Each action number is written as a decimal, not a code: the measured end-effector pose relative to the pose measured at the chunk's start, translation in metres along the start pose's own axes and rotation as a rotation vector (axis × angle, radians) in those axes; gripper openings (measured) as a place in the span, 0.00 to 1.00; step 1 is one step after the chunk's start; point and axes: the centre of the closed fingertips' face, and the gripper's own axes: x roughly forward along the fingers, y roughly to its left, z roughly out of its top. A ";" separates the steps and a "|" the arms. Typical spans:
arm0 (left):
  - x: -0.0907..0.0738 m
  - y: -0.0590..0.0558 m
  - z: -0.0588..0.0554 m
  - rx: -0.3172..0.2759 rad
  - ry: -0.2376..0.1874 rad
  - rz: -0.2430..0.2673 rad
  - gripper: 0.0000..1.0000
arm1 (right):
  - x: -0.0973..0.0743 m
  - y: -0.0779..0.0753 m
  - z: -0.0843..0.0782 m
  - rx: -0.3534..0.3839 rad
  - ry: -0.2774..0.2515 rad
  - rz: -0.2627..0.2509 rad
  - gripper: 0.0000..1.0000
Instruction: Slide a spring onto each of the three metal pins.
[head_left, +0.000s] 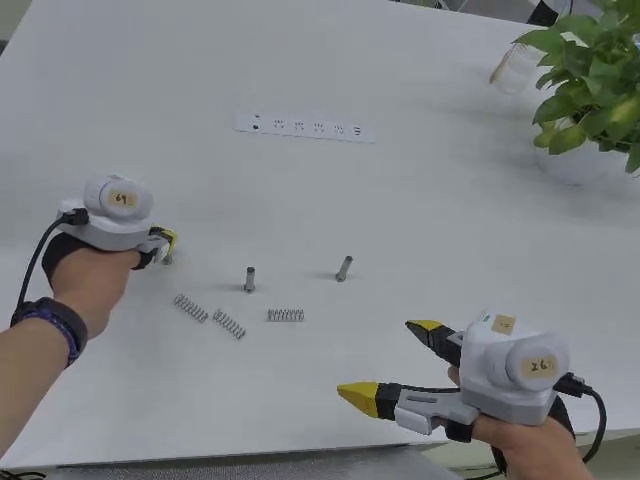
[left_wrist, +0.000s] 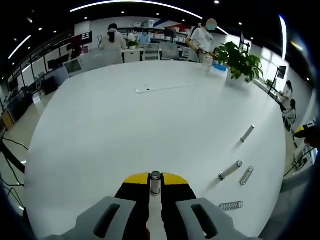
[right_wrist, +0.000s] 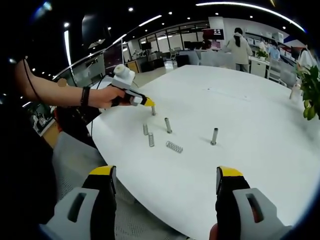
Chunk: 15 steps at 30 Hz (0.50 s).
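Gripping a metal pin (left_wrist: 155, 183) upright, the left gripper (left_wrist: 155, 178) sits far left; the right gripper (head_left: 390, 360), labelled "x6", hovers near right, jaws spread.

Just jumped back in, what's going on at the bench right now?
The person's left gripper is shut on one metal pin, holding it upright near the left side of the white table. A second pin and a third pin stand free on the table. The three springs lie loose in front of them, none on a pin yet. The right gripper is open and holds nothing, hovering near the table's front edge.
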 end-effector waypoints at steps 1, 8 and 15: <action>0.000 0.000 -0.001 0.004 0.002 0.000 0.00 | 0.000 0.000 0.000 0.001 -0.002 -0.001 0.81; -0.003 -0.001 -0.005 0.011 0.009 0.002 0.00 | -0.004 -0.002 -0.003 0.008 -0.008 -0.008 0.81; -0.007 0.001 -0.009 0.034 0.023 0.004 0.00 | -0.005 -0.002 -0.005 0.010 -0.012 -0.011 0.82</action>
